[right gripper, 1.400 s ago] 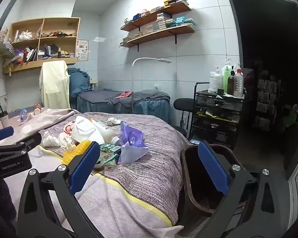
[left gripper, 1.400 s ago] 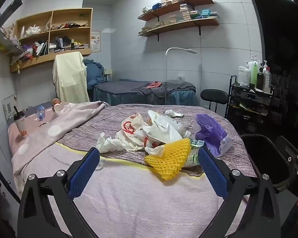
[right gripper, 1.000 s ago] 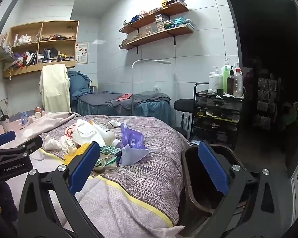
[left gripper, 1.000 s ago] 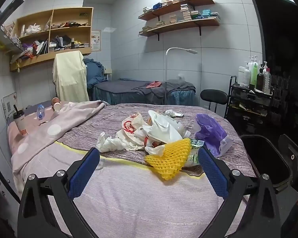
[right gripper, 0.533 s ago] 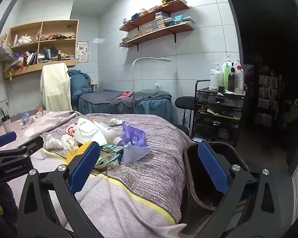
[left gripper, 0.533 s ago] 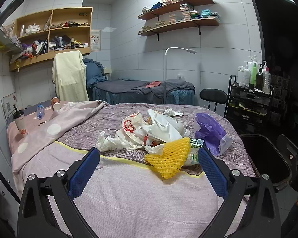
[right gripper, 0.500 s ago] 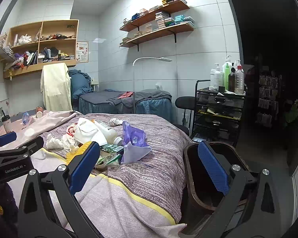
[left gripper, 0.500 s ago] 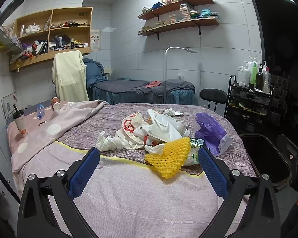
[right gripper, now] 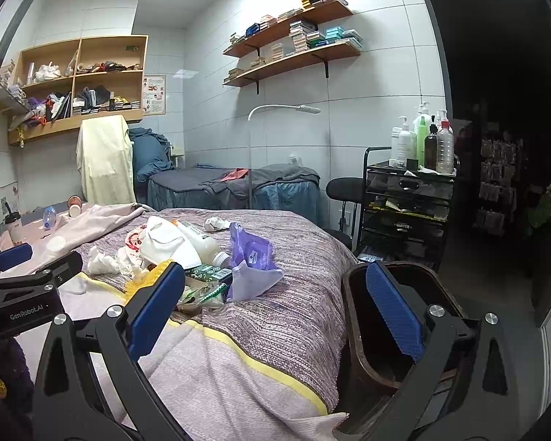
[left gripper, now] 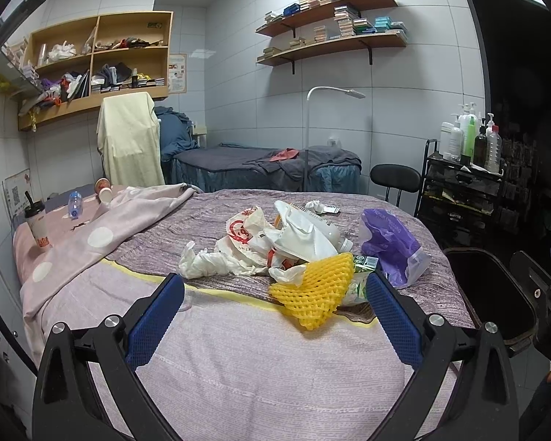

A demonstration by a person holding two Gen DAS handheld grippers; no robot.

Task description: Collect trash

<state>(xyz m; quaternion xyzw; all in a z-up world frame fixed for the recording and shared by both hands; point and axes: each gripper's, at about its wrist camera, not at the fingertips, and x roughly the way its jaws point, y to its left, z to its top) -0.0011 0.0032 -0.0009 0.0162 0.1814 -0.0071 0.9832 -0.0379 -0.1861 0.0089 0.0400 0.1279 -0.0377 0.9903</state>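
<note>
Trash heap on the bed, both grippers spread wide and empty.

Judging by the untouched pile, collection has not begun; the next move calls for reaching to the nearest piece and carrying it to the bin (right gripper: 352, 316), which stands beside the bed (left gripper: 238, 360). Left gripper (left gripper: 273, 316): fingers (left gripper: 154, 316) fully apart, holding nothing, the yellow foam net (left gripper: 312, 294) just beyond them at the pile's near edge. Right gripper (right gripper: 273, 312): equally splayed, empty; purple bag (right gripper: 249, 257) beyond its fingers, between net and bin.
</note>
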